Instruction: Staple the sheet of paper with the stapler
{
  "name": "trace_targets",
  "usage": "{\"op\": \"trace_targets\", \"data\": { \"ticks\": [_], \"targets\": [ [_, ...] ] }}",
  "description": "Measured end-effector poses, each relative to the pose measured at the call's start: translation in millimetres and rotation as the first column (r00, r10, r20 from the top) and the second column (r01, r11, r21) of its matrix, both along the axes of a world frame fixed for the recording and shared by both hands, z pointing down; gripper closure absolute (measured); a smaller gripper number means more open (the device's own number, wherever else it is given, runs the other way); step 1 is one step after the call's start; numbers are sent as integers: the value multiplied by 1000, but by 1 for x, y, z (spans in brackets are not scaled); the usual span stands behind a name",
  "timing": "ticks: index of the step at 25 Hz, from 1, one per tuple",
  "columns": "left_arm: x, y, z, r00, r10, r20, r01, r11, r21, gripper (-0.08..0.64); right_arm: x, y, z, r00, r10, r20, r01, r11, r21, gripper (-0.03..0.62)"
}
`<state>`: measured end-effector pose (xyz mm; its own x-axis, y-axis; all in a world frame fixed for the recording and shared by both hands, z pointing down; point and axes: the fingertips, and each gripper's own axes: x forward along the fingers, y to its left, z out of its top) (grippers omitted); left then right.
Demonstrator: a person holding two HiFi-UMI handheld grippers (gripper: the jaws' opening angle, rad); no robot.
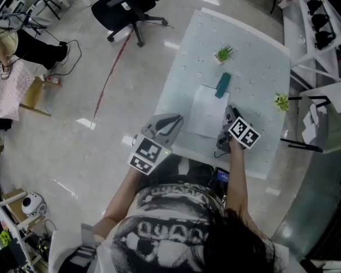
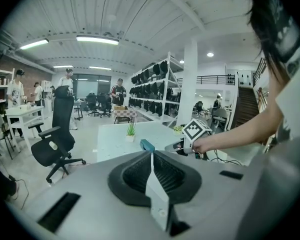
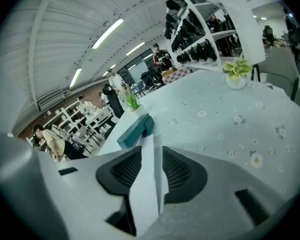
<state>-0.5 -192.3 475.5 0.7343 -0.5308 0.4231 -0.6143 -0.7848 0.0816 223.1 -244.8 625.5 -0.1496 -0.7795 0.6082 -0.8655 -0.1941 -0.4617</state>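
Note:
A white sheet of paper point(image 1: 207, 112) lies flat on the pale table point(image 1: 256, 67). A teal stapler point(image 1: 223, 85) rests at the sheet's far right corner; it also shows ahead in the right gripper view point(image 3: 135, 129) and the left gripper view point(image 2: 147, 145). My right gripper point(image 1: 229, 114) is over the table by the sheet's right edge, pointing at the stapler. Its jaws point(image 3: 152, 140) stand slightly parted with nothing between them. My left gripper point(image 1: 175, 119) hovers at the table's near left corner, beside the sheet, with its jaws point(image 2: 151, 156) closed together and empty.
A small green plant point(image 1: 223, 54) stands beyond the stapler and another plant point(image 1: 282, 101) sits at the table's right edge. A black office chair point(image 1: 128, 7) is on the floor to the far left. Shelving point(image 1: 324, 16) and a second table point(image 1: 329, 124) stand at the right.

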Motion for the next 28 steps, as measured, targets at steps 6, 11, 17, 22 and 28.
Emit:
{"op": "trace_targets", "data": {
  "ticks": [6, 11, 17, 22, 28],
  "targets": [
    [9, 4, 1, 999, 29, -20, -29, 1000, -5, 548, -41, -38, -45, 932, -339, -126, 349, 934, 73, 594],
    [12, 5, 3, 999, 38, -37, -38, 999, -12, 548, -64, -63, -34, 816, -553, -168, 551, 832, -63, 597],
    [14, 5, 7, 998, 20, -56, -22, 1000, -22, 548, -64, -64, -14, 584, -776, -237, 710, 631, -313, 592],
    [11, -2, 13, 998, 0, -65, -3, 999, -34, 548, -71, -62, 4, 392, -907, -153, 762, 413, -499, 591],
    [15, -10, 19, 997, 6, -73, -9, 999, -42, 548, -74, -62, 6, 296, -952, -70, 751, 278, -599, 588]
  ]
}}
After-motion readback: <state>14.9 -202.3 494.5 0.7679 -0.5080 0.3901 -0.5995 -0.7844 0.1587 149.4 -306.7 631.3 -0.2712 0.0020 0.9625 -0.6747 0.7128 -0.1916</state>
